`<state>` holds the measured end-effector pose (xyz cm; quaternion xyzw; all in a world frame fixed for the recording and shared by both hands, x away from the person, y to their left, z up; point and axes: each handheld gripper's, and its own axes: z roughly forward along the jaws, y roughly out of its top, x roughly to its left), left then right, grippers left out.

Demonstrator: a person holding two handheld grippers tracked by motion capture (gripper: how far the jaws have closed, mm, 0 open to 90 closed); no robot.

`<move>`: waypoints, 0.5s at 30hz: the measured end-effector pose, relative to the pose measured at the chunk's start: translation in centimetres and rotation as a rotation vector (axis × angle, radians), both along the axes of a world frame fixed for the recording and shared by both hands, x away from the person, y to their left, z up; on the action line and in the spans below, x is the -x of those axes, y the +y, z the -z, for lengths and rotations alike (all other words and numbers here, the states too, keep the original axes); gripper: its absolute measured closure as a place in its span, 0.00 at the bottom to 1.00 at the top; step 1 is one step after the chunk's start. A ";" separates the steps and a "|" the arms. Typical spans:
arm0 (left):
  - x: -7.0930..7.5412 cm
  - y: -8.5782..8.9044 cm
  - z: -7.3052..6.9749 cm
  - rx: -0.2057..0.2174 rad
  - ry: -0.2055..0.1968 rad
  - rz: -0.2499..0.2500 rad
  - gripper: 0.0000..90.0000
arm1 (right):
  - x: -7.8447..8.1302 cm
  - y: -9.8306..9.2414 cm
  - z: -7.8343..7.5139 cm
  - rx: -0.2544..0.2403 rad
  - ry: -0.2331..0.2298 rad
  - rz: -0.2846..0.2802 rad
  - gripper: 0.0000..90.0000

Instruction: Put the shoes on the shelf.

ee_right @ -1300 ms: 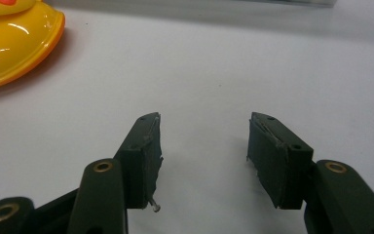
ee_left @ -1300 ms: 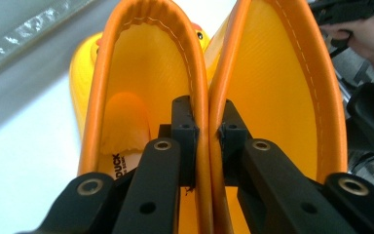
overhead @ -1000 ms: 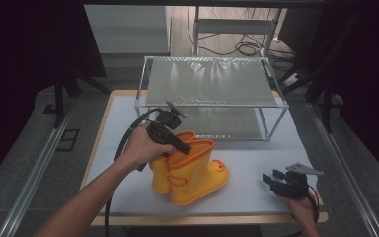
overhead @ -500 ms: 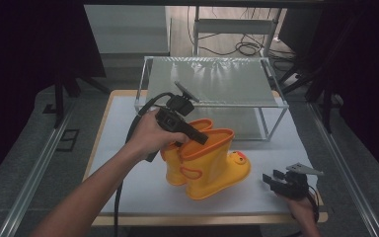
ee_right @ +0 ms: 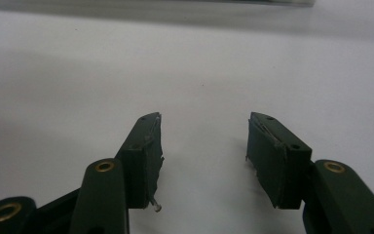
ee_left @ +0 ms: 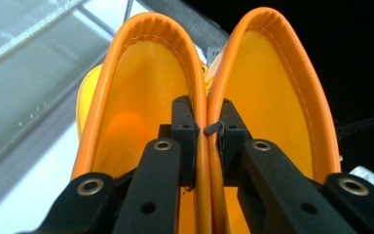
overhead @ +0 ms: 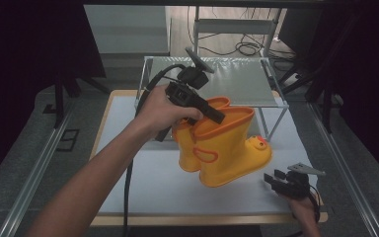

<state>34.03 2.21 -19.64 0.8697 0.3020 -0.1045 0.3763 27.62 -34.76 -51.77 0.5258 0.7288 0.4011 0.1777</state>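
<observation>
A pair of yellow rubber boots [overhead: 227,150] with orange rims and a duck face on the toe hangs tilted above the white mat. My left gripper [overhead: 212,114] is shut on the two inner rims, pinching them together. In the left gripper view the jaws of the left gripper [ee_left: 207,122] squeeze both orange rims between the open boots [ee_left: 141,97]. My right gripper [overhead: 275,178] rests low at the front right of the table, open. The right gripper [ee_right: 203,141] has nothing between its jaws, only bare white mat.
A metal rack with a mesh shelf [overhead: 217,79] stands at the back of the table, just behind the boots. The white mat [overhead: 128,133] covers the wooden tabletop. A black cable [overhead: 127,187] trails from the left gripper along the forearm.
The left gripper has lifted the boots off the mat and carried them up and to the right. The right gripper has stayed where it was.
</observation>
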 end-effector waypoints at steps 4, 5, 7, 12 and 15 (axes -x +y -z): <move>-0.7 0.1 -1.7 0.020 -0.007 -0.017 0.91 | 0.0 -0.1 0.0 0.000 0.001 0.003 0.52; -0.9 0.1 -2.1 0.024 -0.010 -0.024 0.91 | 0.0 -0.1 0.0 -0.001 0.001 0.004 0.52; -1.3 0.2 -2.9 0.037 -0.011 -0.036 0.91 | 0.0 -0.1 0.0 -0.001 0.001 0.006 0.52; -2.8 0.6 -4.7 0.064 -0.012 -0.077 0.91 | 0.0 -0.2 0.0 -0.002 0.002 0.011 0.52; -3.7 0.7 -5.4 0.075 -0.012 -0.104 0.91 | 0.0 -0.3 0.0 -0.002 -0.002 0.015 0.52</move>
